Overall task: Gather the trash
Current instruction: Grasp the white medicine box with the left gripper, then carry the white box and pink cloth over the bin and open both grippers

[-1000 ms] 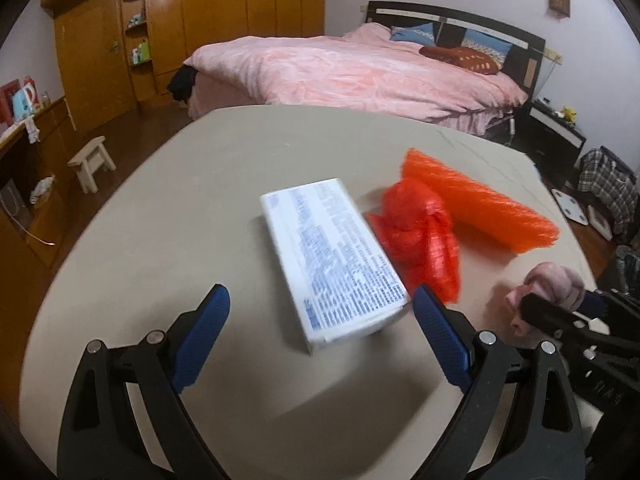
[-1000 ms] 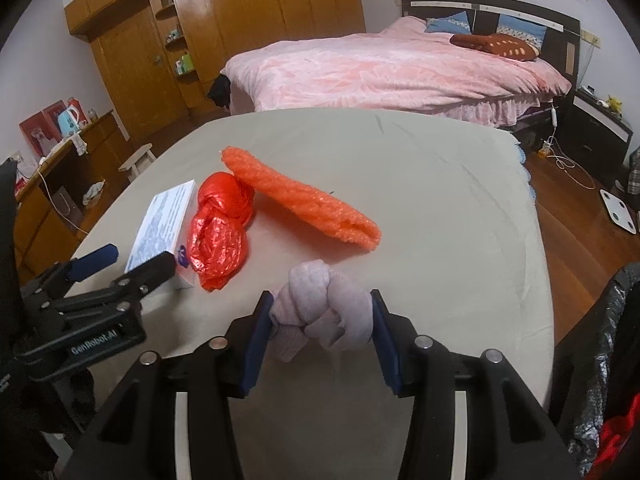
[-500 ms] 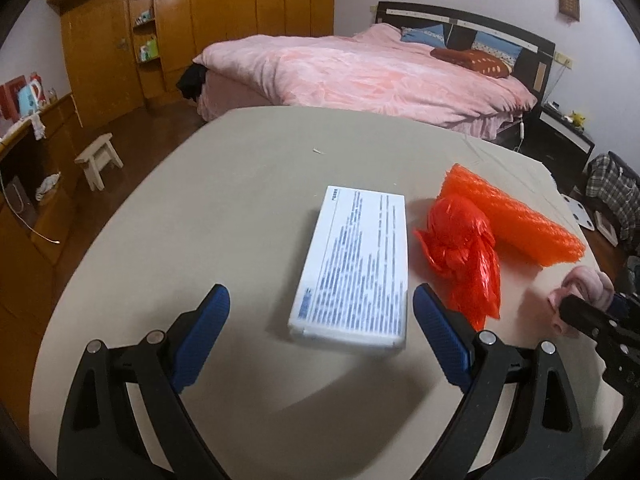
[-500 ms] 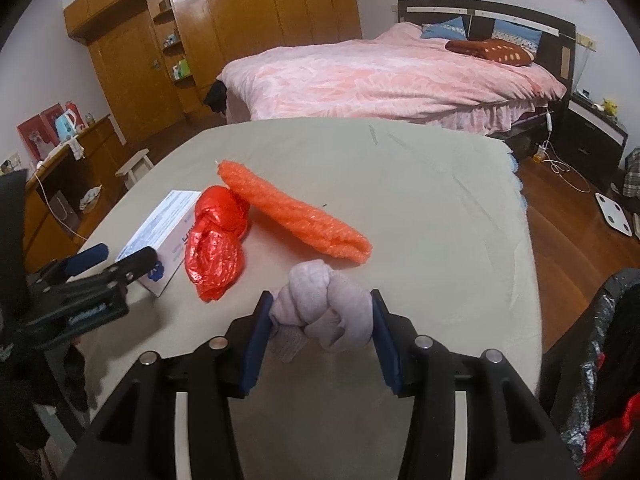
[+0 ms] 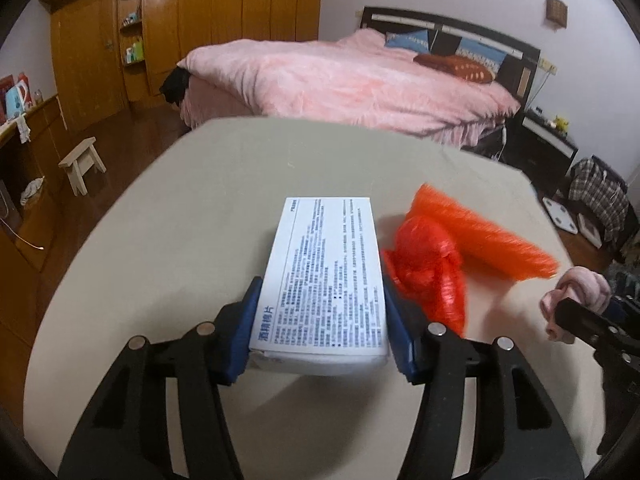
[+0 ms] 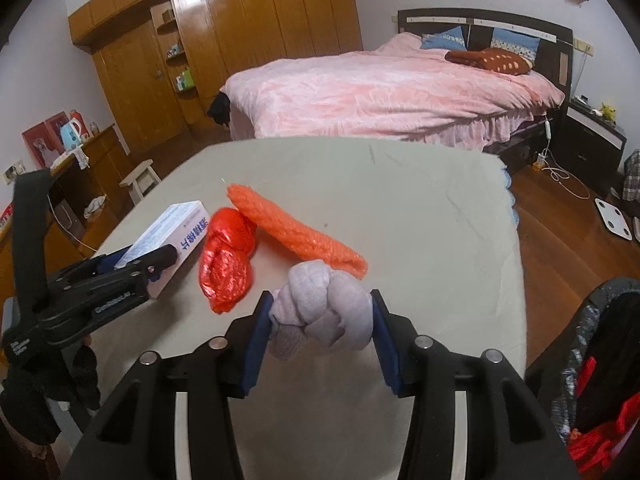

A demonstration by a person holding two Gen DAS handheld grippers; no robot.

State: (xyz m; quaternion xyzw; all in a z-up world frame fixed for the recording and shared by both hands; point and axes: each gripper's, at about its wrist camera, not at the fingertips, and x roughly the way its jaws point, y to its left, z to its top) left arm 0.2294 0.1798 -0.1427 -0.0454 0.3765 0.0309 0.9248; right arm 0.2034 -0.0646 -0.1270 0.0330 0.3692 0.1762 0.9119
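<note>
My left gripper [image 5: 322,336] is shut on the near end of a white box with blue print [image 5: 328,276], which lies on the beige table [image 5: 180,248]. The box also shows in the right wrist view [image 6: 168,236]. A crumpled red plastic bag [image 5: 432,272] lies right of the box, with an orange bubble-wrap roll [image 5: 480,240] behind it. My right gripper [image 6: 320,336] is shut on a knotted pale pink cloth [image 6: 324,312], held over the table's near side. The cloth shows at the right edge of the left wrist view [image 5: 576,292].
A black trash bag [image 6: 592,368] with red scraps inside hangs at the table's right edge. A bed with a pink cover [image 6: 380,92] stands behind the table. A wooden stool [image 5: 82,164] and a wooden cabinet [image 5: 24,168] are on the left.
My left gripper has moved forward around the white box and closed its jaws on it. The right gripper still holds the cloth and has shifted only slightly.
</note>
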